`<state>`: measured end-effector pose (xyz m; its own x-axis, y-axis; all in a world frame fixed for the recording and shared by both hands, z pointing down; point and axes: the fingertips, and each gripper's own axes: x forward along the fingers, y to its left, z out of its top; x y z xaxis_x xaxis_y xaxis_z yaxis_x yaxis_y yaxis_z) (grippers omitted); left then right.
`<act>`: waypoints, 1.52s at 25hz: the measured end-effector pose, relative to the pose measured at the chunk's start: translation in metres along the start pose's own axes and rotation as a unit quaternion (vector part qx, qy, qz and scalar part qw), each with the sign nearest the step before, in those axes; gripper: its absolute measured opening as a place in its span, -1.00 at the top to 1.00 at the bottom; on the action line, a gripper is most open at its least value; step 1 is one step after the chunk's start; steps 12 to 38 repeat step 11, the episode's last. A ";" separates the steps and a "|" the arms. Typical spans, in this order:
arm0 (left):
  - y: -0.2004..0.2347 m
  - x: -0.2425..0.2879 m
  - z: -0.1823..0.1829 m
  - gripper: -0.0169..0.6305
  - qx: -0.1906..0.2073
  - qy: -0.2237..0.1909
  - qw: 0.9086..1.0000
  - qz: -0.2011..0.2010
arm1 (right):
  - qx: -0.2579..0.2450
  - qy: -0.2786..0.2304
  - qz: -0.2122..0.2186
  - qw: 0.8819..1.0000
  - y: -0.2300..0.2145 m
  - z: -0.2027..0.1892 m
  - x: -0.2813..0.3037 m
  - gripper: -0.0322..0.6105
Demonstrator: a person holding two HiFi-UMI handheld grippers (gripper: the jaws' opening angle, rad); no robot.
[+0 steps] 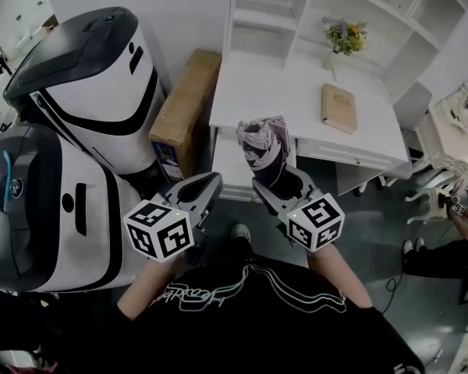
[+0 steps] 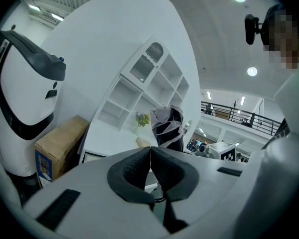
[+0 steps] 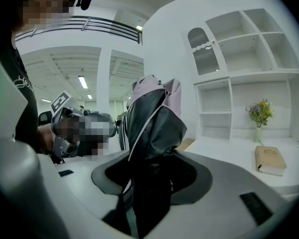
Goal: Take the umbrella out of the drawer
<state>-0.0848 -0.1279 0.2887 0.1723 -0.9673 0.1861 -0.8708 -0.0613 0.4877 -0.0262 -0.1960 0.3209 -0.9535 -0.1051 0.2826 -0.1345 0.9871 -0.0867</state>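
Counter top open ahead, left flank blocked.

The counter (image 1: 269, 92) is bare over its left half and middle, with free passage above it to the back edge. A book (image 1: 338, 107) lies toward the right edge and a vase of flowers (image 1: 344, 36) stands at the back right corner. A shelf unit (image 1: 296, 6) rises along the back edge. A cardboard box (image 1: 186, 111) leans against the left edge. Large white machines (image 1: 86, 92) crowd beside it, close to the closed, empty left claw (image 1: 210, 184). The right claw (image 1: 282, 184) clamps the folded umbrella (image 1: 265, 150) upright over the front edge, blocking the middle approach. The floor by the front right corner is open. White chairs (image 1: 441, 154) stand further right.
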 end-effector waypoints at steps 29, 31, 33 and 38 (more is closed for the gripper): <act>-0.007 0.002 -0.007 0.89 0.001 0.005 1.000 -0.016 | 0.006 0.000 -0.002 1.000 0.005 -0.006 -0.010 0.20; -0.007 0.002 -0.007 0.89 0.001 0.005 1.000 -0.016 | 0.006 0.000 -0.002 1.000 0.005 -0.006 -0.010 0.20; -0.007 0.002 -0.007 0.89 0.001 0.005 1.000 -0.016 | 0.006 0.000 -0.002 1.000 0.005 -0.006 -0.010 0.20; -0.007 0.002 -0.007 0.89 0.001 0.005 1.000 -0.016 | 0.006 0.000 -0.002 1.000 0.005 -0.006 -0.010 0.20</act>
